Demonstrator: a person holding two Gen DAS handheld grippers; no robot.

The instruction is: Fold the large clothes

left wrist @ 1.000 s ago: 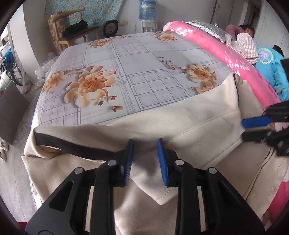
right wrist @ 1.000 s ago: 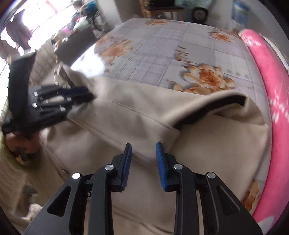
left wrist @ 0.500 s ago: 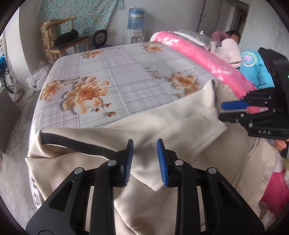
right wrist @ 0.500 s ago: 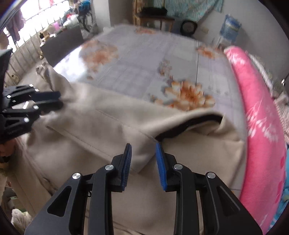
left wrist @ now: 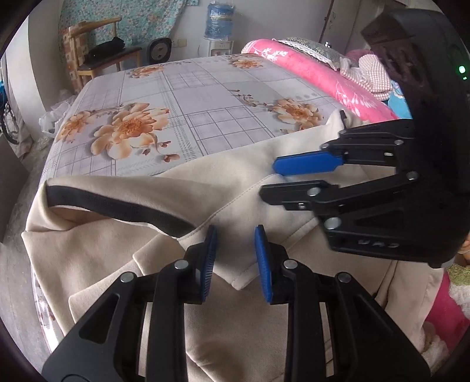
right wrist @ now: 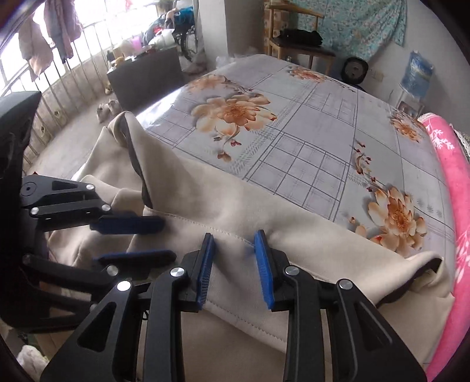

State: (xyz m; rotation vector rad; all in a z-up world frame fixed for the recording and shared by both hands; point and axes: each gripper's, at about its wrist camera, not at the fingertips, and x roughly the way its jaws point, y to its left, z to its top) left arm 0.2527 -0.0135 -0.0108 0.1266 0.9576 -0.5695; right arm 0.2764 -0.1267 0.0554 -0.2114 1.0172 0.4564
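A large beige garment (left wrist: 152,241) with dark inner trim (left wrist: 117,205) lies at the near edge of a bed, partly folded over itself; it also fills the lower right wrist view (right wrist: 235,211). My left gripper (left wrist: 235,261) is open, its jaws just above a folded flap corner. It also shows at the left of the right wrist view (right wrist: 132,241). My right gripper (right wrist: 235,264) is open over the garment's stitched fold edge, and appears in the left wrist view (left wrist: 282,179) close to the right of my left gripper.
The bed has a grey checked sheet with orange flowers (left wrist: 191,102). A pink blanket roll (left wrist: 317,76) lies along its right side. A wooden chair (left wrist: 97,55), a fan and a water dispenser (left wrist: 218,23) stand behind. A railing (right wrist: 58,88) is at left.
Both grippers have moved toward each other over the garment. The right gripper now looms much larger in the left wrist view. Both stay open.
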